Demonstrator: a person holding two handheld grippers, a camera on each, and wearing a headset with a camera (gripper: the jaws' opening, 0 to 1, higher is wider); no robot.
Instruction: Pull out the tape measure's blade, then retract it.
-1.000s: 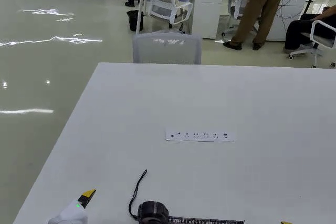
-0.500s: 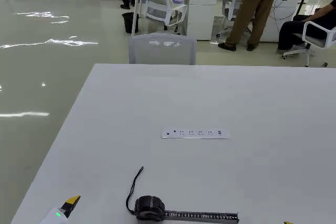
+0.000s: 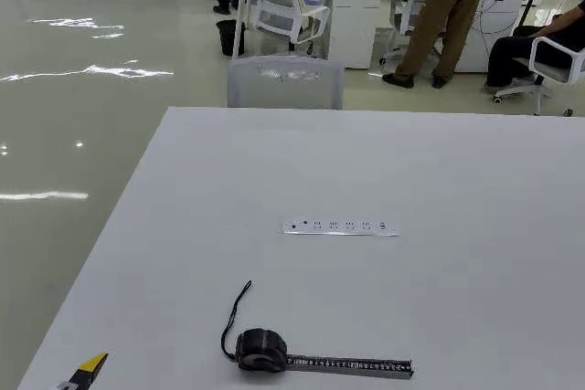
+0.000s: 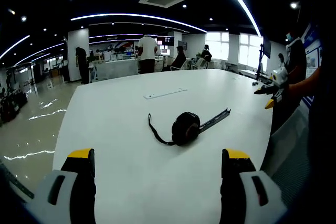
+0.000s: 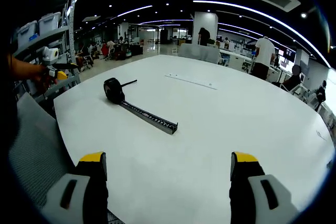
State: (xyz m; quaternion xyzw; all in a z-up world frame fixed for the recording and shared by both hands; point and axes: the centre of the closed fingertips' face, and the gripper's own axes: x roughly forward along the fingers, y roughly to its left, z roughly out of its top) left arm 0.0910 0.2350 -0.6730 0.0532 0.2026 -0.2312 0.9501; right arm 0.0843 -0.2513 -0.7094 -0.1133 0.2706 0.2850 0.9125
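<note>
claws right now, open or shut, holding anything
Left claw: open, holding nothing.
Right claw: open, holding nothing.

Black tape measure (image 3: 261,351) with dark, pale-marked blade (image 3: 347,367); white worktop (image 3: 366,162); white power strip (image 3: 340,226); yellow-tipped left gripper (image 4: 158,153) and right gripper (image 5: 168,157)

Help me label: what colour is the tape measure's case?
Black case, clearest in the left gripper view.
</note>
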